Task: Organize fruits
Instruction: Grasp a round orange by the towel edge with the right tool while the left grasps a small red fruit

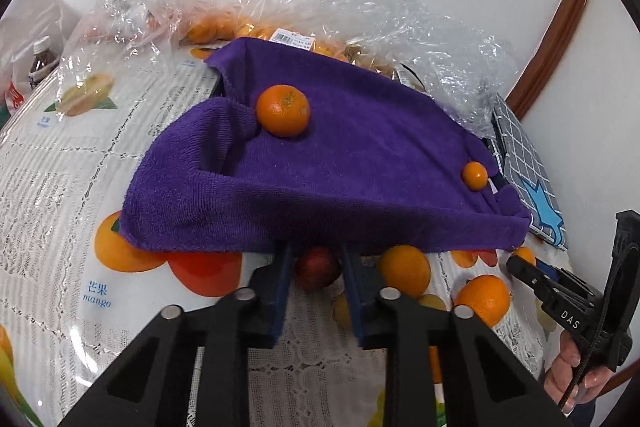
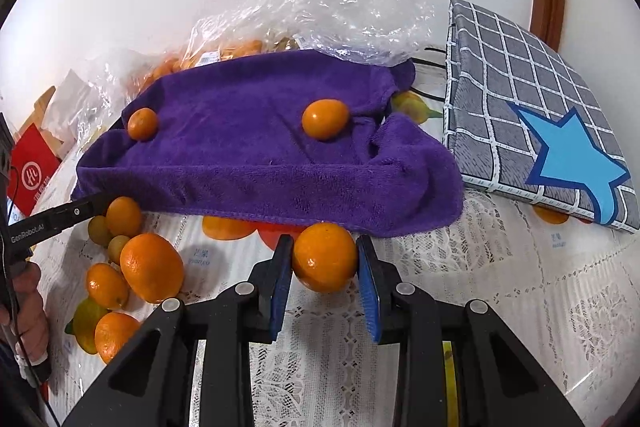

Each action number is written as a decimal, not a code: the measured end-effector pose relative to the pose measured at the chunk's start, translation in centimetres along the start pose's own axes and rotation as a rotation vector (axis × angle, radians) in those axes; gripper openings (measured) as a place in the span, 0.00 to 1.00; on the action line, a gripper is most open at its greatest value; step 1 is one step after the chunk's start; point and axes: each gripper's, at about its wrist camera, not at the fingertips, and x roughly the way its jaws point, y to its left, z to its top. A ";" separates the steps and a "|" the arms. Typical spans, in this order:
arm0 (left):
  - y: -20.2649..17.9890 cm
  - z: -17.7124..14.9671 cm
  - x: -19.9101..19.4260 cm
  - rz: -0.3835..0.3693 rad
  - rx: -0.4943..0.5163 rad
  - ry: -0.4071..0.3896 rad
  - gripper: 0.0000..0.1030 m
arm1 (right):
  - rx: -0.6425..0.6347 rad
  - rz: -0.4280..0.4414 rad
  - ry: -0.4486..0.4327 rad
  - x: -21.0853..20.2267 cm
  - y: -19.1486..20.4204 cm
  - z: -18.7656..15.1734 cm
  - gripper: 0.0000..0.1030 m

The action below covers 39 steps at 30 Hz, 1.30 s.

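A purple towel (image 1: 340, 155) covers a raised tray-like shape; an orange (image 1: 283, 110) and a small kumquat (image 1: 475, 175) lie on it. They also show in the right wrist view as the orange (image 2: 325, 119) and the kumquat (image 2: 142, 123) on the towel (image 2: 260, 163). My left gripper (image 1: 314, 267) has a dark red fruit (image 1: 316, 267) between its fingers, at the towel's front edge. My right gripper (image 2: 325, 257) is shut on an orange (image 2: 325, 257) just in front of the towel. Several loose oranges (image 2: 150, 267) lie to its left.
Clear plastic bags (image 1: 360, 7) with more oranges sit behind the towel. A grey checked folded bag with a blue star (image 2: 540, 115) lies at the right. A bottle (image 1: 40, 61) and a red packet (image 2: 32, 171) stand at the left. A lace tablecloth (image 2: 520, 307) covers the table.
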 end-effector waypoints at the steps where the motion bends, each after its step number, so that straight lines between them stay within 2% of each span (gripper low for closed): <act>1: 0.0 -0.1 -0.2 0.004 0.000 -0.009 0.22 | -0.003 -0.003 -0.002 0.0 0.1 0.0 0.31; 7: 1.5 -0.5 -2.7 0.064 -0.050 -0.086 0.22 | -0.004 -0.007 -0.009 -0.2 0.1 0.0 0.31; 11: 2.2 -0.6 -2.6 0.090 -0.070 -0.043 0.22 | 0.013 -0.007 -0.009 -0.2 -0.2 0.0 0.31; 14: 1.8 -0.5 -2.3 0.115 -0.038 -0.028 0.23 | 0.014 -0.020 0.000 0.0 -0.2 0.0 0.31; 18: 1.2 -0.7 -1.8 0.138 0.007 0.002 0.30 | -0.012 -0.046 0.001 0.1 0.3 0.0 0.31; 20: 1.2 -0.8 -1.9 0.127 0.011 0.004 0.33 | -0.023 -0.048 0.010 0.3 0.5 0.0 0.31; 26: 1.2 -0.9 -2.1 0.132 0.015 0.004 0.33 | -0.037 -0.061 0.033 0.7 0.7 0.0 0.31; 32: 2.0 -0.5 -2.0 0.110 -0.040 -0.005 0.22 | -0.058 -0.083 0.039 0.8 1.1 0.1 0.31; 35: 2.1 -0.5 -2.1 0.099 -0.055 -0.020 0.22 | -0.053 -0.073 0.033 0.7 1.0 0.1 0.31; 39: 2.1 -0.7 -3.0 0.081 -0.059 -0.066 0.22 | -0.050 -0.043 -0.018 -0.5 0.9 0.0 0.31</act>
